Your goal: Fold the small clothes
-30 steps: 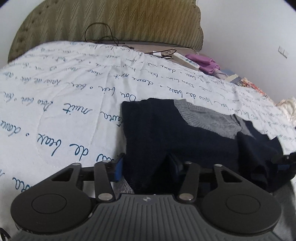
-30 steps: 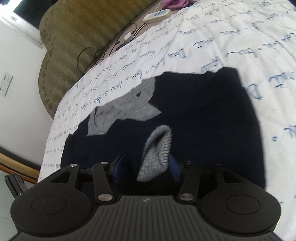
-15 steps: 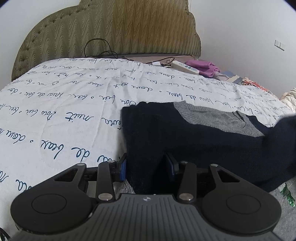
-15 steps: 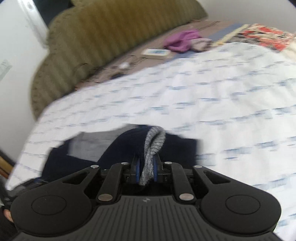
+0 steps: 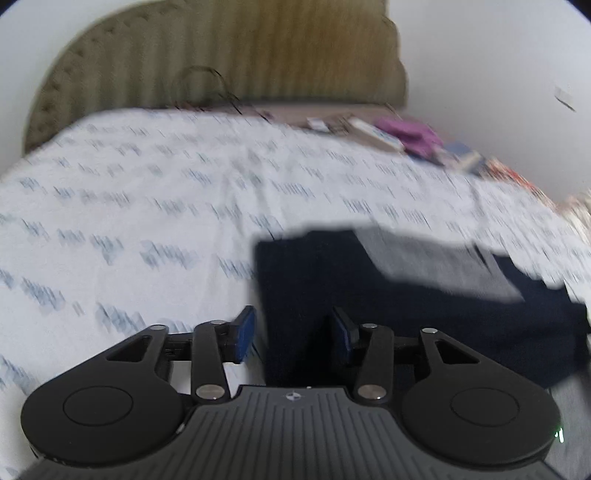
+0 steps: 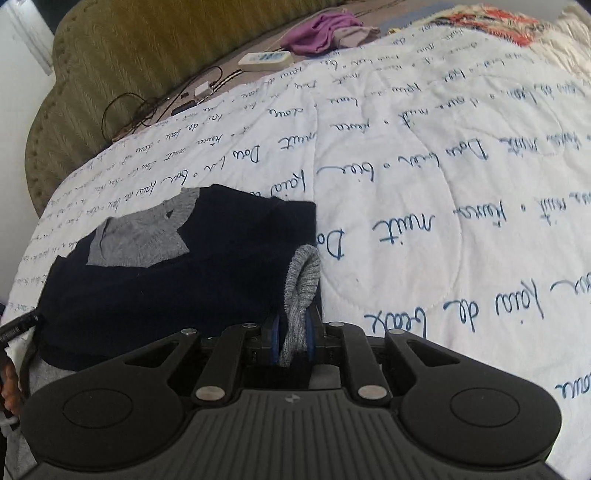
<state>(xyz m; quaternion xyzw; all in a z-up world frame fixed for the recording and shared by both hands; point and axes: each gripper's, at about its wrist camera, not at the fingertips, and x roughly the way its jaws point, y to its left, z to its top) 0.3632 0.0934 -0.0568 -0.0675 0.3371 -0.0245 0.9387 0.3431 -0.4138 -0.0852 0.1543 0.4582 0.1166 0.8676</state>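
A small navy sweater with a grey collar lay on the white quilt printed with blue handwriting, near the bed's close edge. The right gripper was pinched on the grey cuff of a sleeve — the ribbed knit stood up between its blue pads, which pressed it from both sides, over the sweater's right edge. The jaws had closed on that cuff within the last second.

The left wrist view was blurred. There the left gripper stood spread, its blue pads apart; the jaws had just been opening. The sweater's near corner lay between and under the pads, but neither pad could be seen pressing on the cloth.

Beyond the quilt rose an olive padded headboard. Before it lay black cables, a white remote and — just beside it — a purple cloth.
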